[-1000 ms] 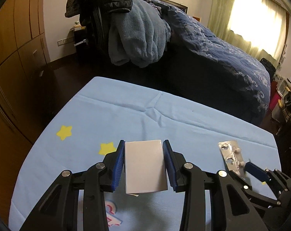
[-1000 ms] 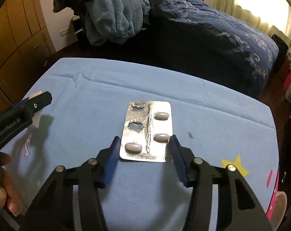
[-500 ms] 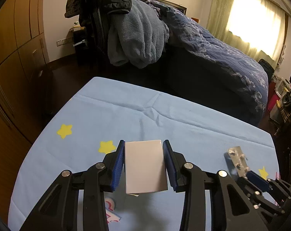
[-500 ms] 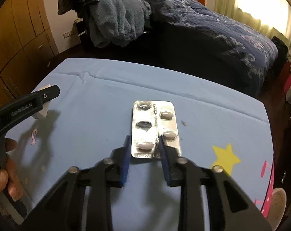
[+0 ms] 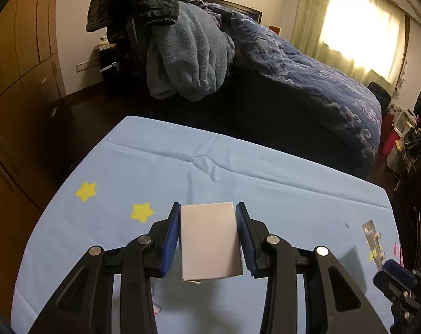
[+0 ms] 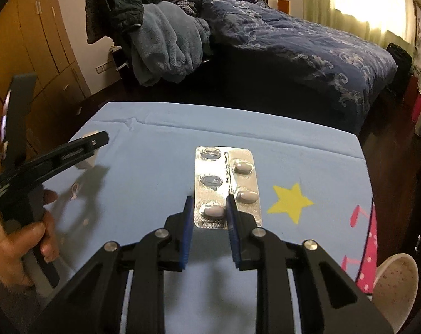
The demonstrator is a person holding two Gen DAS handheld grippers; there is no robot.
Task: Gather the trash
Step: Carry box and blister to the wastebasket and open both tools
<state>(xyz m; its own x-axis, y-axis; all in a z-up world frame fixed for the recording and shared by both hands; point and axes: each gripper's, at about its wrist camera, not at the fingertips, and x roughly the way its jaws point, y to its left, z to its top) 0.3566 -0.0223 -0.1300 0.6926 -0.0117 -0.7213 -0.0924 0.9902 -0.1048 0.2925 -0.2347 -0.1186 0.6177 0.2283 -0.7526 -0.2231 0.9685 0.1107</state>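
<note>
Between the left hand-held gripper's [image 5: 207, 233] blue pads sits a small white box [image 5: 210, 240], clamped and lifted above the bench [image 5: 280, 194], presumably for carrying off as trash. Alongside, the right hand-held gripper [image 6: 209, 217] pinches the near edge of a blister pack [image 6: 225, 185], held level and pointing forward.

white box [image 5: 210, 239] in left claw [image 5: 207, 233]
</note>
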